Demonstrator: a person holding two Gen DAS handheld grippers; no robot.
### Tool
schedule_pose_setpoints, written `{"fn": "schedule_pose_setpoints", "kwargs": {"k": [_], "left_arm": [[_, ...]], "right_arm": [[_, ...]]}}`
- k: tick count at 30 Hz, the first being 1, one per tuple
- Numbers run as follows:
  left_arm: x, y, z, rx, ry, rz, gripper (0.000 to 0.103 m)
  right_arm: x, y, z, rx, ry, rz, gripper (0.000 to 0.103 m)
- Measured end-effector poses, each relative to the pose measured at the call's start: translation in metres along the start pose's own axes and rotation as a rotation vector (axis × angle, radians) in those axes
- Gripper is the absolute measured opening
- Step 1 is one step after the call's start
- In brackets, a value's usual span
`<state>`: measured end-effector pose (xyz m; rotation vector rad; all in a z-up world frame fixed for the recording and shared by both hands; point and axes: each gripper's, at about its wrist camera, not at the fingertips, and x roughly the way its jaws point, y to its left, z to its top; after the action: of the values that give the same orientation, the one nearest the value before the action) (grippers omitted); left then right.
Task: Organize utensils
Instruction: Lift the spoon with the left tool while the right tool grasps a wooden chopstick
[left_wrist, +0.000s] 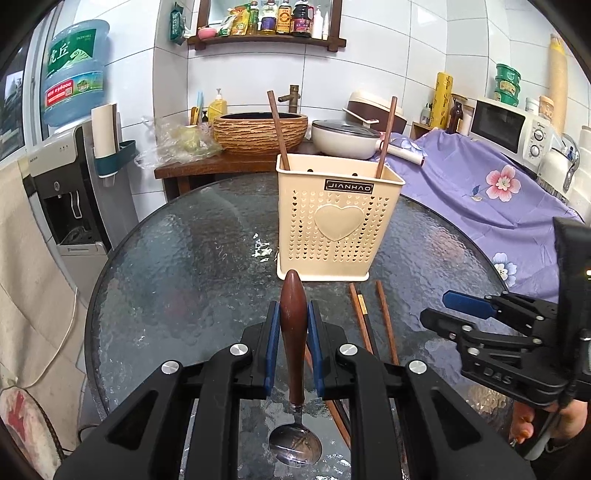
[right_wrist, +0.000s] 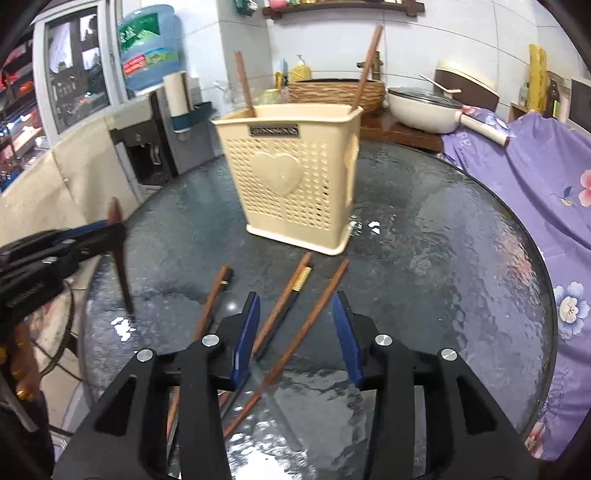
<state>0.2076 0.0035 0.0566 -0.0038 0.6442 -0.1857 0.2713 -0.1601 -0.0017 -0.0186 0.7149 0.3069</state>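
Right gripper (right_wrist: 295, 332) stands apart over two loose chopsticks (right_wrist: 295, 343) whose long axes run away toward the holder (right_wrist: 295, 177) ahead — left gripper (left_wrist: 293, 347), clamped on the spoon (left_wrist: 293, 332), hangs beside

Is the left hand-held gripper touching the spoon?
Touching. The left wrist view shows the left hand-held gripper with both blue pads pressed against the spoon on its brown wooden handle, the bowl hanging below.
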Motion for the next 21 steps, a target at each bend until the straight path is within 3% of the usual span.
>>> {"fn": "schedule_pose_setpoints", "kwargs": {"k": [7,10,21], "left_arm": [[0.000,0.000,0.001,0.001,-0.005,-0.005,0.015],[0.001,-0.001,0.002,0.000,-0.006,-0.005,0.015],[0.003,0.000,0.003,-0.003,-0.003,-0.007,0.015]], "right_arm": [[0.049,-0.007,0.007,0.058,0.131,-0.034,0.039],[0.075,-0.008,0.012,0.113,0.191,-0.056,0.032],[0.119,-0.009,0.021,0.185,0.251,-0.177,0.016]]}}
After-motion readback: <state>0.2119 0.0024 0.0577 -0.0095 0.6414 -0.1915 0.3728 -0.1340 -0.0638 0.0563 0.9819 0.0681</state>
